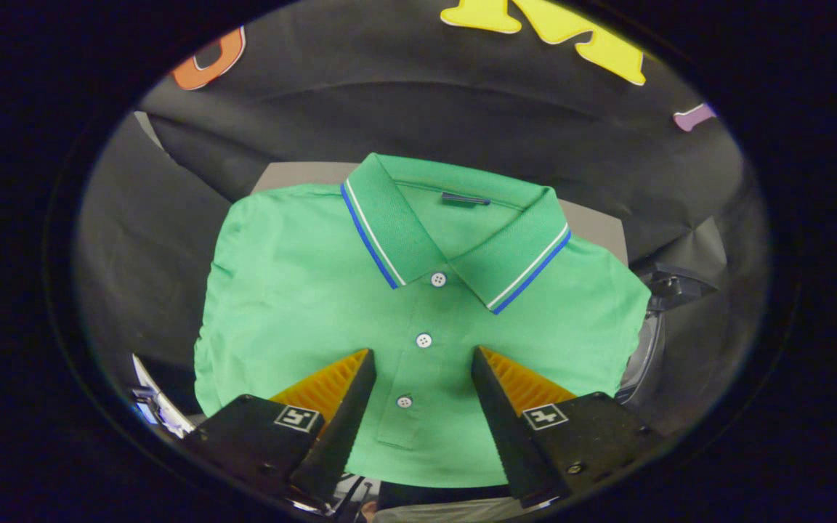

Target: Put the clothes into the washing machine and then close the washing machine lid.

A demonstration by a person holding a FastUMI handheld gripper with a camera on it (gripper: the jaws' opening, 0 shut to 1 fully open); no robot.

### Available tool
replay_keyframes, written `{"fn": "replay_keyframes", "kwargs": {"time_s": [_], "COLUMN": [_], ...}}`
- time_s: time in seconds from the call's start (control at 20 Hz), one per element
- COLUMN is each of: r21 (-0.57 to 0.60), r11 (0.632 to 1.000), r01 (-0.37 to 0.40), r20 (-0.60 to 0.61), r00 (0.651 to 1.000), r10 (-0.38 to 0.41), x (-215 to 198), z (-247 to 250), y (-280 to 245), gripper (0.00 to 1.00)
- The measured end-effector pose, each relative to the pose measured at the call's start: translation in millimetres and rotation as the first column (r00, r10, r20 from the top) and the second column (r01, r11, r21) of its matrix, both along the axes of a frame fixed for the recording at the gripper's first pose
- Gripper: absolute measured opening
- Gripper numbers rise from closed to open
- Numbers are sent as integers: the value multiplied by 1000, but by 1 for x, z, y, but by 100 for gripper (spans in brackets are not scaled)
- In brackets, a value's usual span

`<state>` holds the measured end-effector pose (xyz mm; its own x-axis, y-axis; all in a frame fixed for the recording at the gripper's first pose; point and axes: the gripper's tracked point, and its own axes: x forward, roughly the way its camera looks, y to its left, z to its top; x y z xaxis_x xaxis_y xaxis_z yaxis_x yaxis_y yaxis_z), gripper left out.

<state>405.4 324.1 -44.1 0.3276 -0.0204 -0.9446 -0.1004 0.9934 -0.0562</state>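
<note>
Green polo shirt (302, 290), folded with its blue-and-white-trimmed collar (389, 225) on the side away from the gripper, lay flat on a grey surface (593, 221). Above the shirt's button placket (418, 341) the gripper (423, 357) hung with fingers spread apart, one either side of the placket, pinching nothing.

We look from the camera on the claw (422, 356), down and forward along its two spread fingers, close over a shirt (302, 290).
</note>
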Motion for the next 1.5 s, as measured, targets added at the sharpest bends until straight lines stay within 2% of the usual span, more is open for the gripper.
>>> {"fn": "replay_keyframes", "kwargs": {"time_s": [0.05,0.15,0.25,0.3,0.35,0.45,0.55,1.1,1.5], "r21": [1,8,18,20,36,75,109,152,132], "r11": [1000,999,998,999,998,996,991,988,991], "r01": [4,41,56,49,53,52,72,14,4], "r20": [-22,-41,-43,-38,-43,-54,-75,0,51], "r00": [1000,998,998,998,998,997,995,1000,999], "r10": [-4,-41,-55,-48,-52,-48,-64,-15,-11], "x": [1,3,9,9,9,10,9,14,28], "z": [1,-1,3,3,3,6,8,44,84], "y": [-3,-5,-6,-9,-10,-12,-13,-19,-30], "gripper": [82,64,39,35,21,9,7,6,6]}}
